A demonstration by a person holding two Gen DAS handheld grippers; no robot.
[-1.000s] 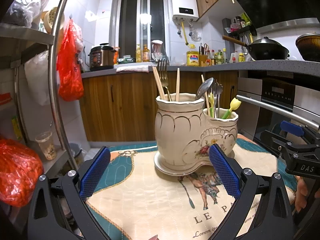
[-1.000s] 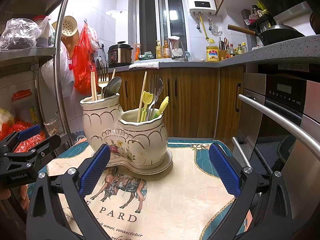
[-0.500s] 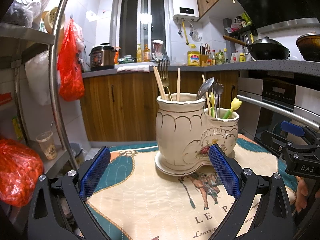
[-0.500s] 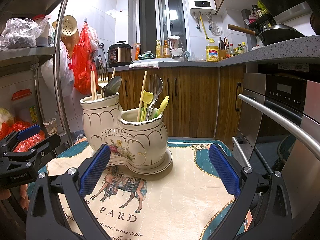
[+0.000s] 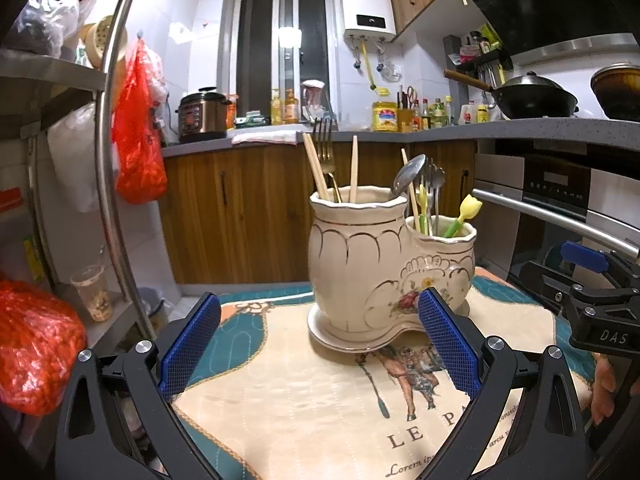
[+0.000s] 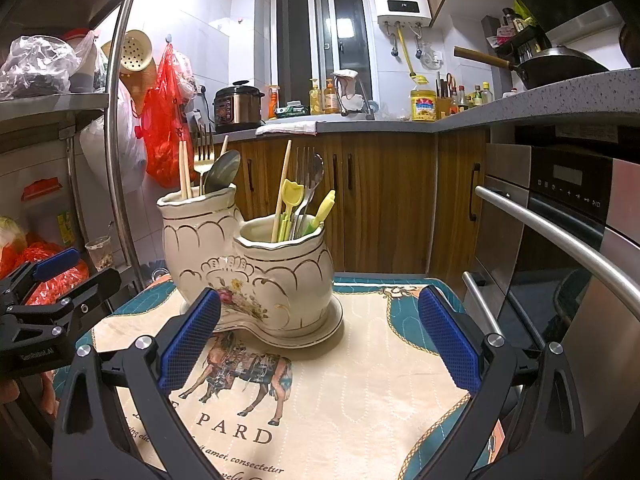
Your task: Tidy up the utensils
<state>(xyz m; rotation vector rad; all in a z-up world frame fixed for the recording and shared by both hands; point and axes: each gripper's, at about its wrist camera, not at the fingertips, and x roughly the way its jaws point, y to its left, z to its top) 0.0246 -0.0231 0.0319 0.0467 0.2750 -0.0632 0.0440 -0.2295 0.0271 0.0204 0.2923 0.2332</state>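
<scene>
A cream ceramic utensil holder (image 5: 384, 268) with two joined compartments stands on its saucer on a printed cloth (image 5: 312, 400) covering the table (image 6: 360, 392). In the left wrist view it sits at about 1 o'clock from the left gripper (image 5: 319, 350), whose blue-padded fingers (image 5: 190, 344) are spread wide with nothing between them; the holder's low end lies just behind the right-side pad. The taller compartment carries wooden chopsticks (image 5: 316, 170), a gold fork (image 5: 326, 152) and a steel spoon (image 5: 408, 174); the shorter one holds steel cutlery (image 6: 310, 186) and yellow-green tulip-shaped picks (image 5: 468, 210).

In the right wrist view the holder stands at about 11 o'clock from the right gripper (image 6: 319, 350), its fingers (image 6: 448, 340) likewise wide apart and empty, the left-side pad overlapping the holder's base in the picture. Each gripper appears at the edge of the other's view, the left at 9 o'clock, the right at 3 o'clock. Behind are wooden cabinets (image 6: 384, 200), a grey countertop (image 6: 360, 126) with a pressure cooker (image 6: 238, 106), and an oven (image 6: 560, 220) at 3 o'clock.
</scene>
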